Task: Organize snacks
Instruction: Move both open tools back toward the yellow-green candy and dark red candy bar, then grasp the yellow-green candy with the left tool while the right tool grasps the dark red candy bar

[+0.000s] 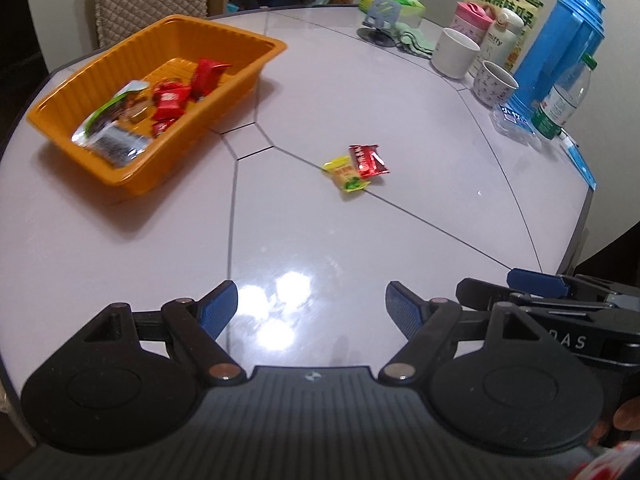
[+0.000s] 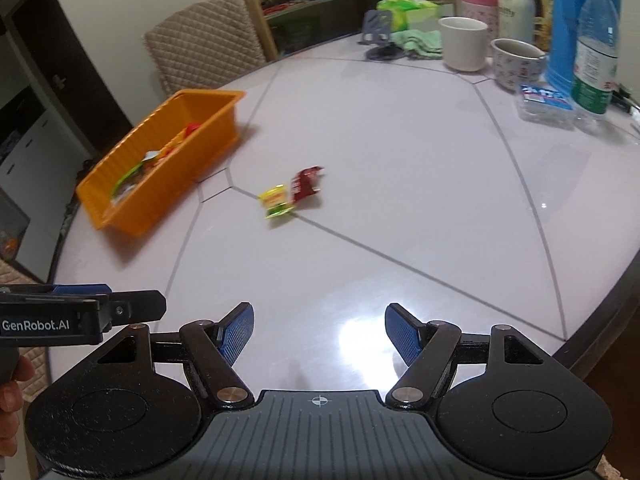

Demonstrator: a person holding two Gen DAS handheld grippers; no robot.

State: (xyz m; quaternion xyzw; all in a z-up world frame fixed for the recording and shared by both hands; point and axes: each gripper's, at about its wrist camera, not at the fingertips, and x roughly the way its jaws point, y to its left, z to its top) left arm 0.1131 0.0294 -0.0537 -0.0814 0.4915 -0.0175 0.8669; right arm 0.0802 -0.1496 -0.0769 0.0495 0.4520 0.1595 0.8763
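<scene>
Worktop (image 1: pixel 360 80): pale grey, glossy, rounded, with thin dark seam lines; it fills both wrist views. I read it as mostly tidied already.

Orange ribbed plastic tray (image 1: pixel 224 36), rectangular, sits toward the far left edge. Inside I see several red wrapped snacks (image 1: pixel 170 100) and one green-and-silver foil packet (image 1: pixel 108 128), lying loose on the tray floor.

Clutter along the far right rim, well apart from the work: tall blue plastic flask (image 1: pixel 560 52), clear water bottle with green label (image 1: pixel 564 100), white mug (image 1: pixel 454 52). Not my concern.

Two snacks are not yet in the tray, both near the worktop's middle, between the tray and that clutter: a small red foil packet (image 1: pixel 368 160) and a small yellow-and-green packet (image 1: pixel 346 174). They touch; the red one seems to overlap the yellow one's edge, though the right view is too blurred to confirm.

Left tongs (image 1: pixel 312 308): spread wide, nothing between the blue pads, hanging over bare worktop short of the packets. Right tongs (image 2: pixel 318 332): also spread, empty, likewise short of them, just beside the left.

Step in hand, as I judge it: approach to the last two packets. Next move calls for bringing one set of tongs down over one packet, probably the red on top, pinching it by an edge without dragging its neighbour, then carrying it to the tray.
</scene>
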